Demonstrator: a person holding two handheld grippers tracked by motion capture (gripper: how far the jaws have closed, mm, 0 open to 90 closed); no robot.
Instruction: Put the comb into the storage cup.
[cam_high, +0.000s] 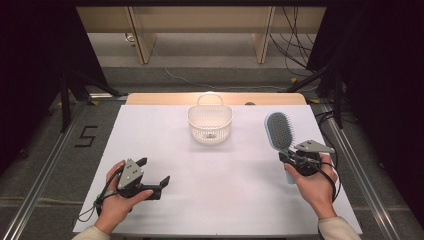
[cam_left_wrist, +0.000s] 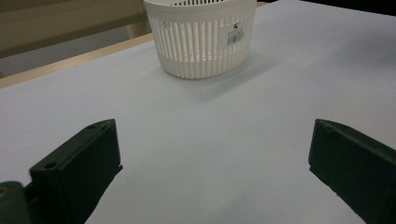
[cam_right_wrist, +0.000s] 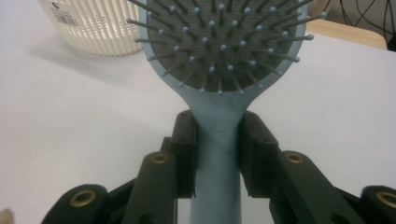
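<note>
A light-blue hairbrush (cam_high: 280, 131) with a grey bristle pad lies at the right of the white table, its handle toward me. My right gripper (cam_high: 294, 159) is shut on that handle; in the right gripper view both jaws press the neck of the hairbrush (cam_right_wrist: 218, 126), bristles facing up. A white slotted basket (cam_high: 210, 122) with a handle stands at the middle back, and the basket (cam_left_wrist: 201, 39) also sits ahead of my left gripper. My left gripper (cam_high: 154, 172) rests at the front left, open, with bare table between its jaws.
The white table sheet (cam_high: 225, 190) covers most of the wooden table, whose edge (cam_high: 165, 98) shows at the back. Metal rails run along both sides. Cables lie on the floor beyond the table.
</note>
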